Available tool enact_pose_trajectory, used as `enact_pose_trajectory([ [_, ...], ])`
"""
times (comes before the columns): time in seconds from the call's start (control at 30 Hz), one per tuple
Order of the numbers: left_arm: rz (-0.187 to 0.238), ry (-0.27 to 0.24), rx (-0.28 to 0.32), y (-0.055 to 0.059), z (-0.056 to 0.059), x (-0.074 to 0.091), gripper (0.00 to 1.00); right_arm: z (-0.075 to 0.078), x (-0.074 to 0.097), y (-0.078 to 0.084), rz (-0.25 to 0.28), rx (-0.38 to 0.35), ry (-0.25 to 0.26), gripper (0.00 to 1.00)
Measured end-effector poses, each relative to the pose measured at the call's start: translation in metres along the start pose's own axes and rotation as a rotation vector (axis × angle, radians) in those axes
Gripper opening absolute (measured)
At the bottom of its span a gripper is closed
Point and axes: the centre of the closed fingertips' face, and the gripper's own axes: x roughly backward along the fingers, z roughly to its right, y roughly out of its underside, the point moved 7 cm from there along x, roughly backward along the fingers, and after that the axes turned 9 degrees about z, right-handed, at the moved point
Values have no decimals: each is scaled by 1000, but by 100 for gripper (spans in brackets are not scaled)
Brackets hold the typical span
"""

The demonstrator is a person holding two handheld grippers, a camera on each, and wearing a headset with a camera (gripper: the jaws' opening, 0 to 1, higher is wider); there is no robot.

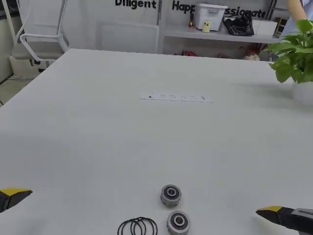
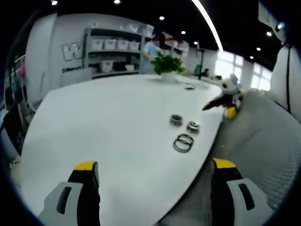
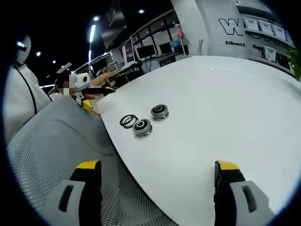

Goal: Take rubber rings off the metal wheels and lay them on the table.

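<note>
Two metal wheels lie near the front edge of the white table: one wheel farther in, the other wheel closer to the edge. Beside them rests a small pile of black rubber rings. The same wheels and rings appear in both gripper views. My left gripper stands open at the table's left front, its yellow tip showing. My right gripper is open at the right front, with its tip low in the head view. Neither holds anything.
A potted green plant stands at the table's far right. A strip of small marks lies mid-table. A white chair and shelves with bins are beyond the far edge. A grey mesh chair back is close to the front edge.
</note>
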Motion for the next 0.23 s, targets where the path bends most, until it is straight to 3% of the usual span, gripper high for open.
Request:
enact_pose_trajectory([
  [0.23, -4, -27, 30, 1, 1, 1, 100, 0, 0, 2, -12, -2, -15, 96],
])
